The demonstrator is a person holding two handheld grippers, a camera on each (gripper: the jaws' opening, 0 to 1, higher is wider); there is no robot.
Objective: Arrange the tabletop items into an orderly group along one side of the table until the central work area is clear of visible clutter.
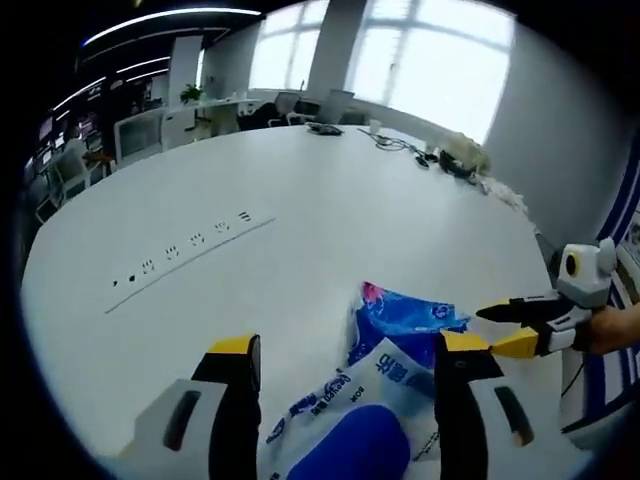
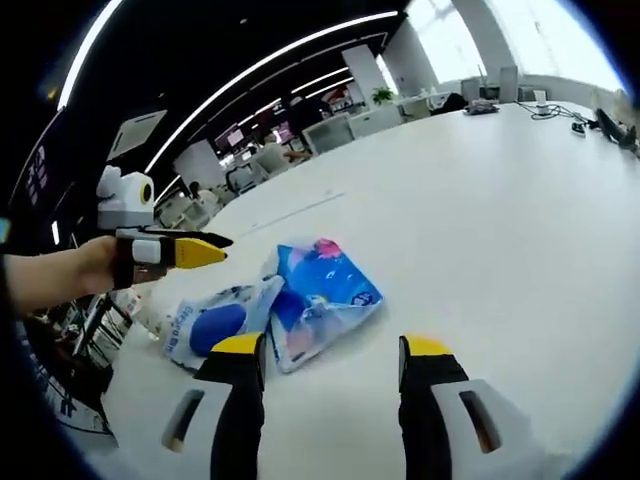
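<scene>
A large white table (image 1: 330, 220) with a smooth matte top and a curved edge spans both views. A thin straight seam and a row of small dark socket marks (image 1: 190, 245) cross its surface in the left gripper view; cables and small items (image 1: 440, 160) lie at its far edge, near bright windows.

Two soft plastic packs lie on the table, touching each other. The bright blue pack (image 2: 325, 295), crinkled and glossy with a pink patch at one corner, sits nearer the table's middle. The white pack (image 2: 215, 325), bearing a dark blue oval and blue lettering too small and skewed to read, lies just beside it toward the table edge; in the left gripper view it lies between that gripper's jaws.

Left gripper (image 1: 345, 365): black jaws with yellow tips, spread apart over the white pack (image 1: 350, 420), grasping nothing. It also appears in the right gripper view (image 2: 215, 245), held by a hand (image 2: 95, 265).

Right gripper (image 2: 330, 350): jaws spread apart above bare table near the blue pack, holding nothing.
</scene>
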